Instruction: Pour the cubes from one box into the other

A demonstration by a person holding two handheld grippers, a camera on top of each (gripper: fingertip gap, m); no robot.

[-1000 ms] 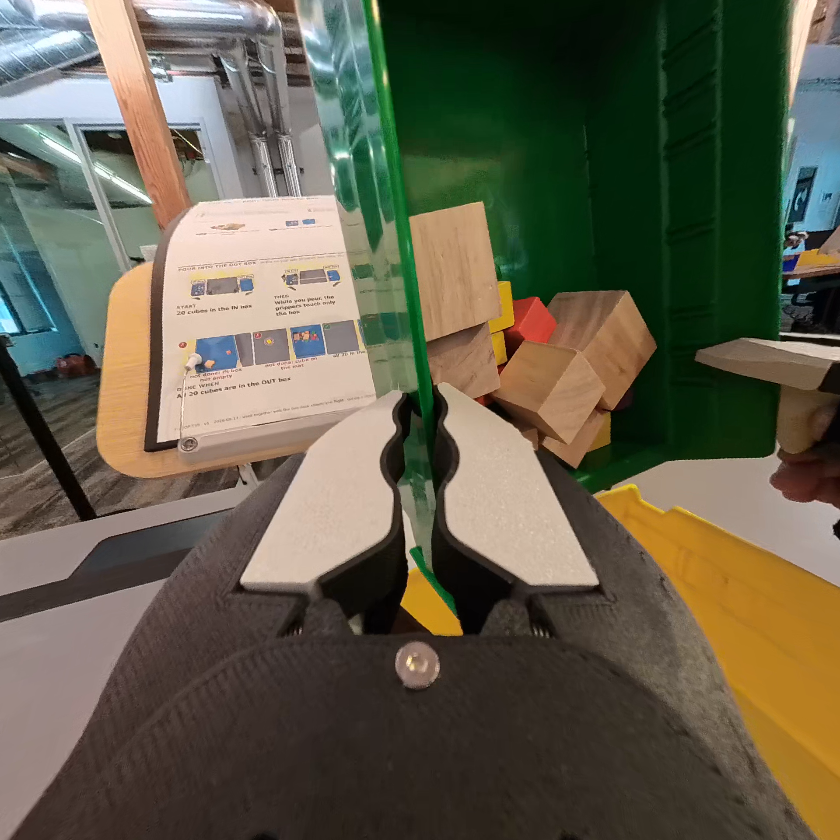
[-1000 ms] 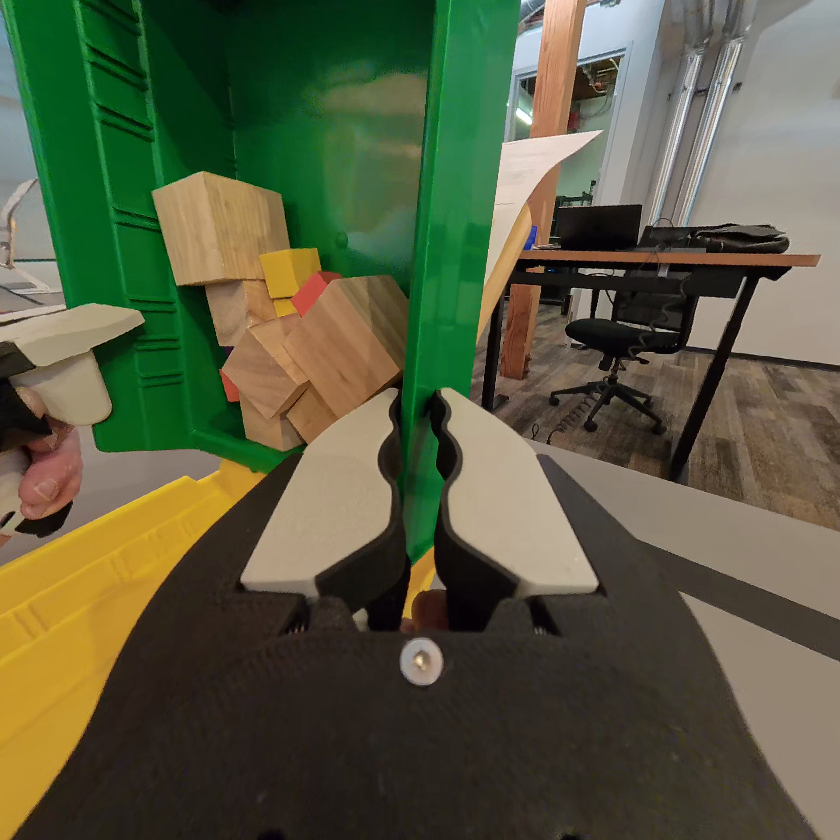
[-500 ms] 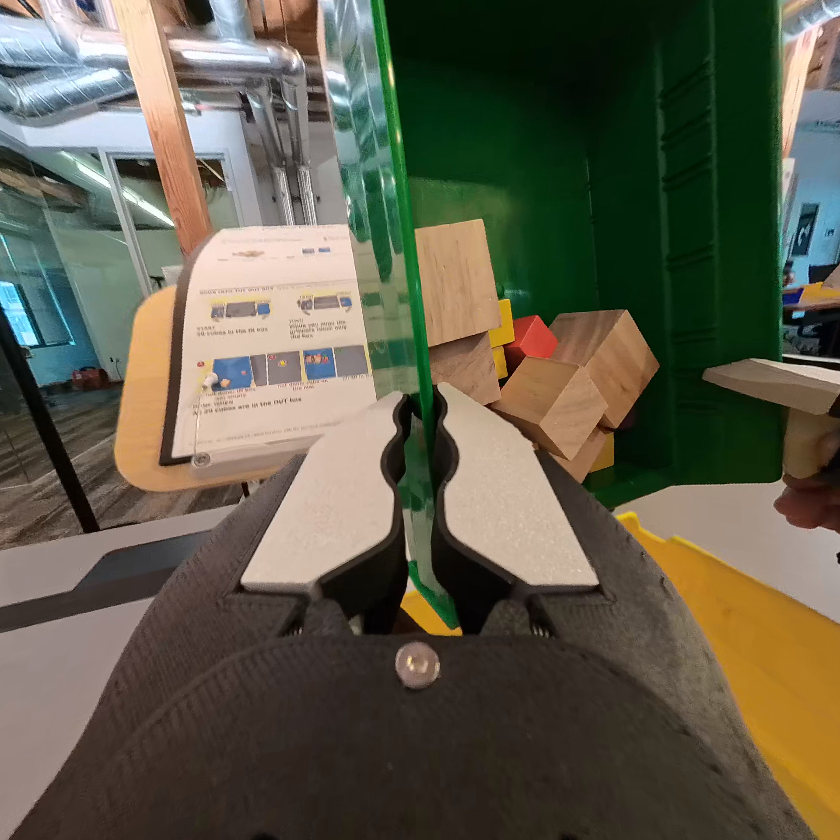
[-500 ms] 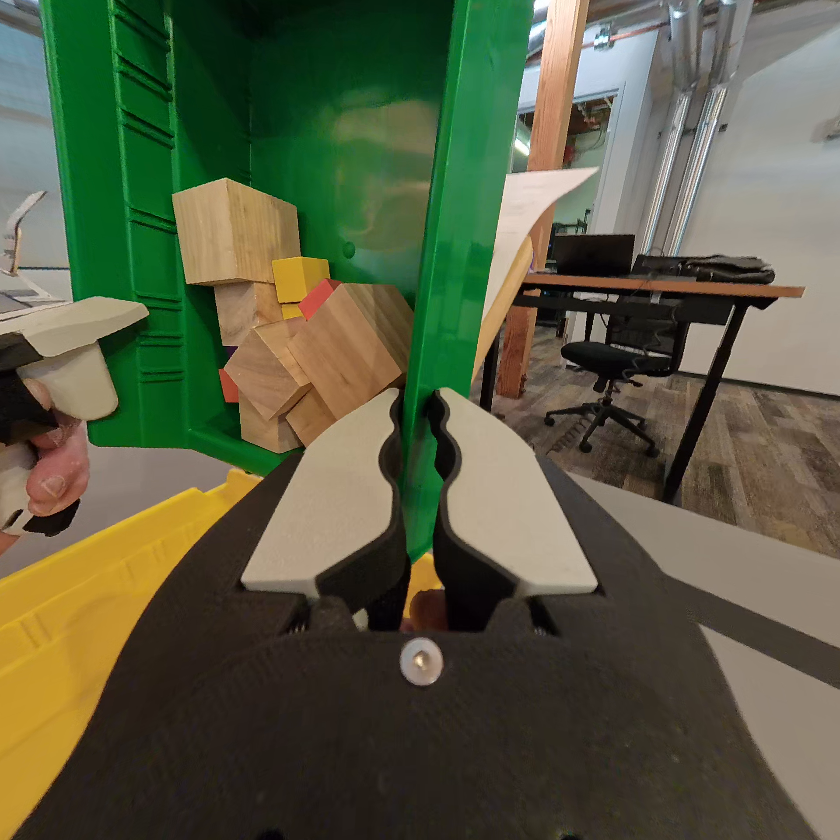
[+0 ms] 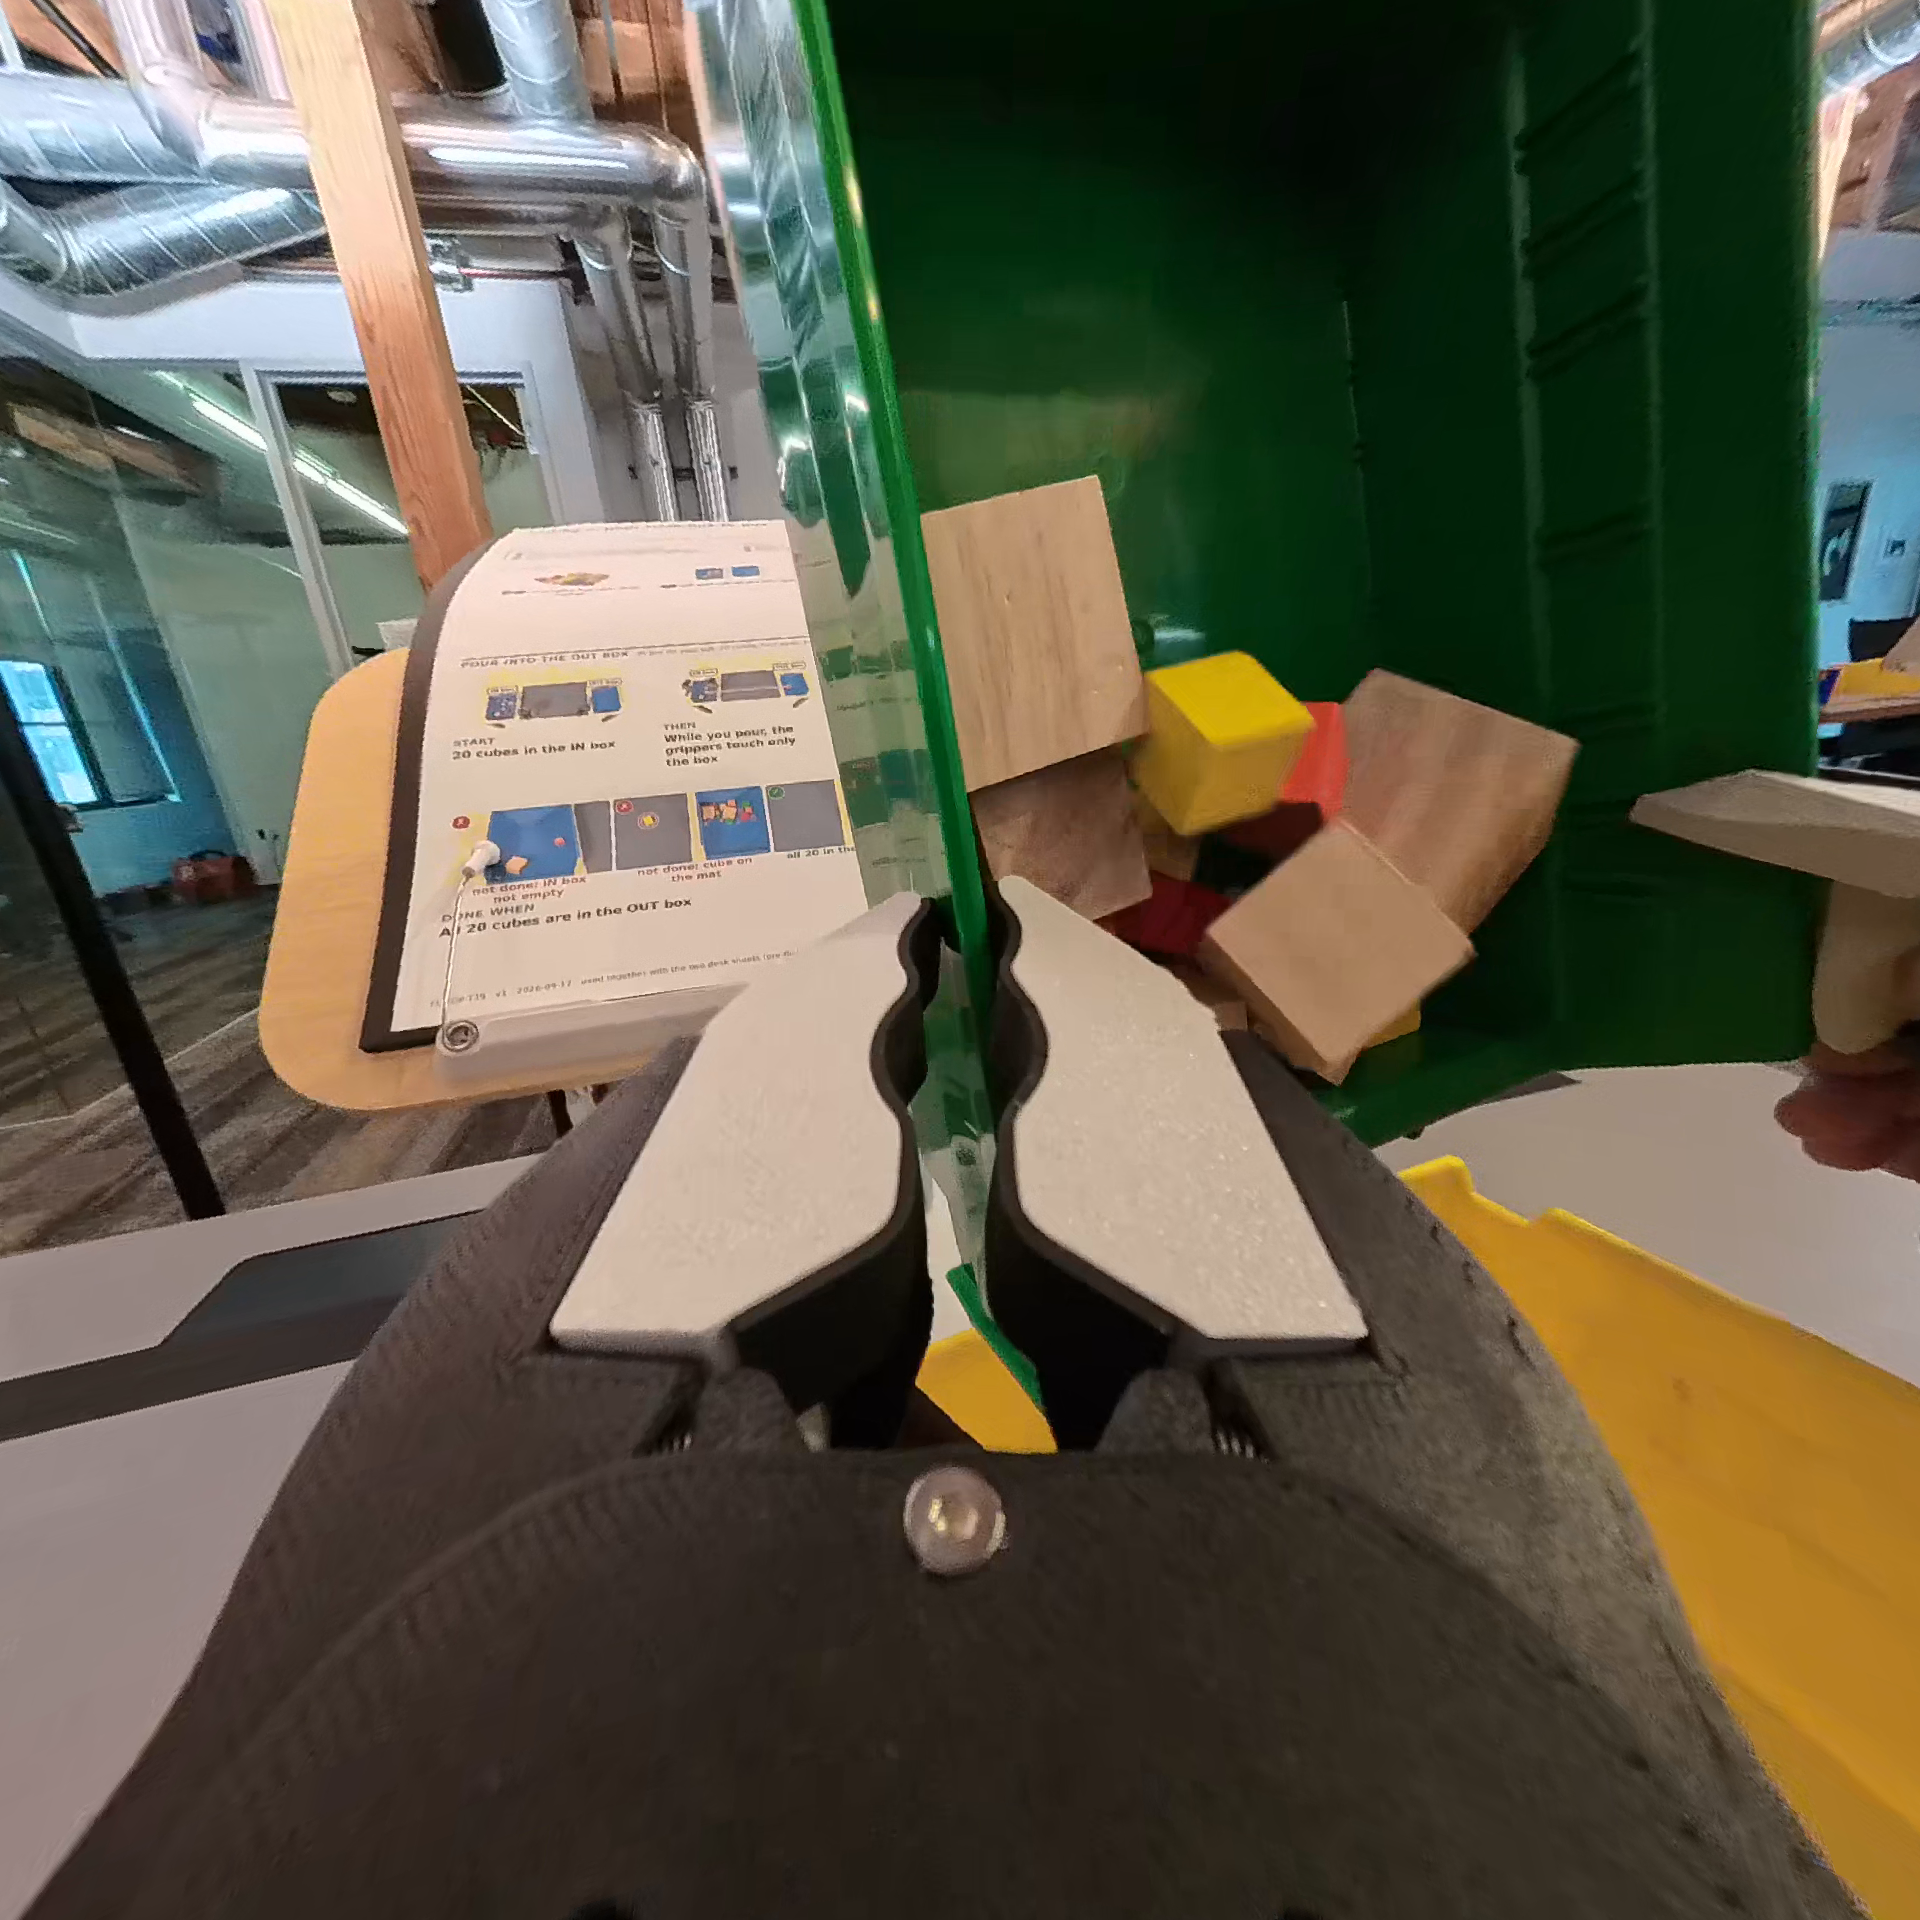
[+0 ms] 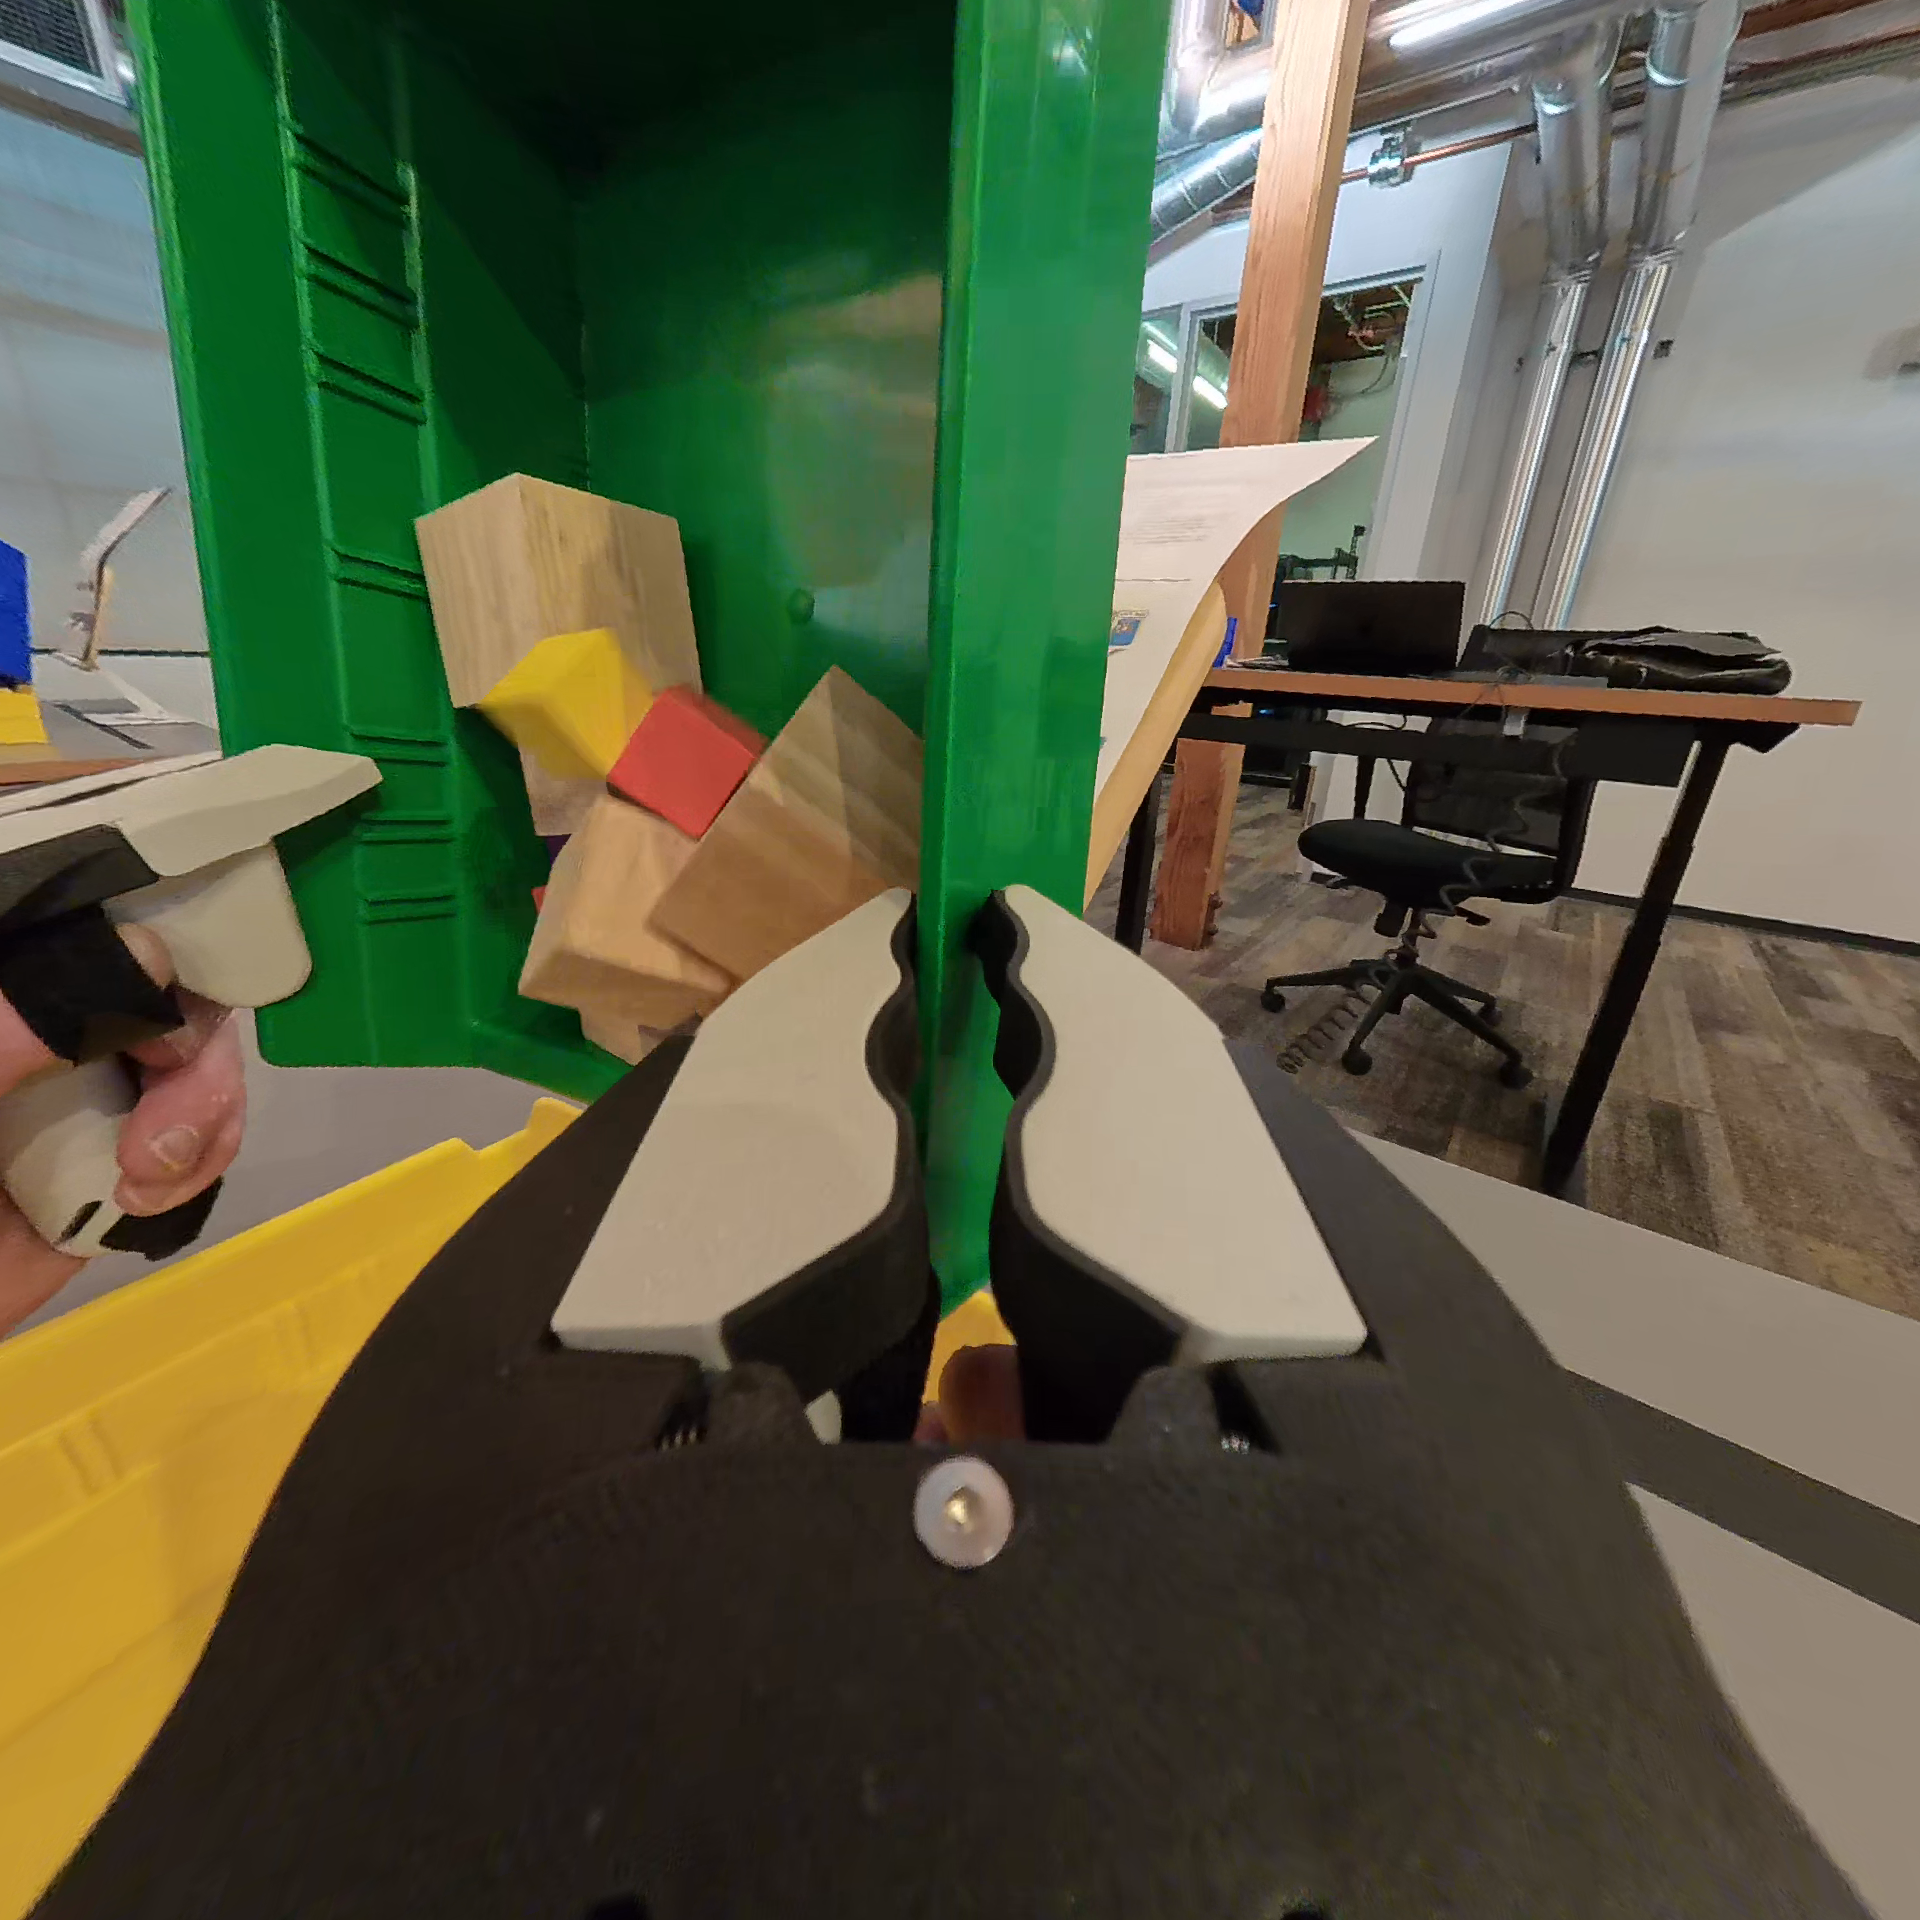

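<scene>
A green box [image 5: 1299,436] is tipped up steeply in the air, its open side facing me. My left gripper [image 5: 961,914] is shut on its left wall. My right gripper [image 6: 951,909] is shut on the opposite wall of the green box [image 6: 748,436]. Wooden, yellow and red cubes [image 5: 1340,935] are piled at its low end and tumbling, some blurred; they also show in the right wrist view [image 6: 665,831]. A yellow box [image 5: 1714,1507] lies on the table below, also in the right wrist view [image 6: 187,1455].
An instruction sheet on a wooden stand [image 5: 623,790] is behind the table at left. The grey table [image 5: 156,1558] has a dark strip. A desk [image 6: 1538,717] and an office chair [image 6: 1423,914] stand on the floor at right.
The green box has tilted up further and the cubes have shifted: the yellow and red cubes and a wooden one have slid lower toward the rim. Both grippers keep their hold.
</scene>
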